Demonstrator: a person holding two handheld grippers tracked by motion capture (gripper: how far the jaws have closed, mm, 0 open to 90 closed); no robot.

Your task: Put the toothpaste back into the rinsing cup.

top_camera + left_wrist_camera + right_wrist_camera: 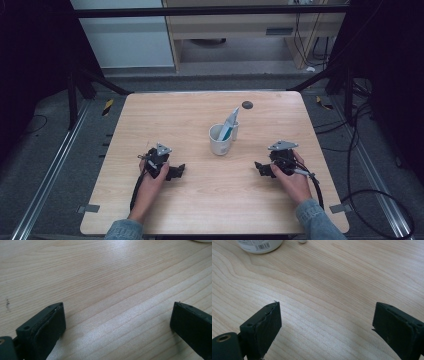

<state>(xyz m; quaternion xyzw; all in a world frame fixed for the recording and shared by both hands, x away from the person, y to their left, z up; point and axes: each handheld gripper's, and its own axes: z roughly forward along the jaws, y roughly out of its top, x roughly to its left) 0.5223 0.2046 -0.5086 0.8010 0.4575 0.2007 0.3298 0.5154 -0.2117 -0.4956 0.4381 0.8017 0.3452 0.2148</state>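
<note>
- White ceramic mug [220, 140] stands upright near the middle of the light wooden table [200, 210], between the two grippers and a little beyond them, apart from both.
- Inside mug: white-and-teal tube [230, 125], leaning up and to the right, top end sticking out above the rim; lower end hidden in the mug.
- Left gripper [175, 171] low over the table at left, held by left hand [151, 182]; jaws spread wide in left gripper view, bare wood between, nothing gripped.
- Right gripper [261, 168] at right, held by right hand [292, 180]; jaws also wide apart in right gripper view, nothing between.
- Cut off: mug base at top edge of right gripper view [260, 245]; a sliver of white at top right of left gripper view.
- Label: barcode sticker [262, 246] on mug base; digits and small print too blurred to read.
- Small dark round disc [247, 104] on the far table edge; hard to make out what it is.
</note>
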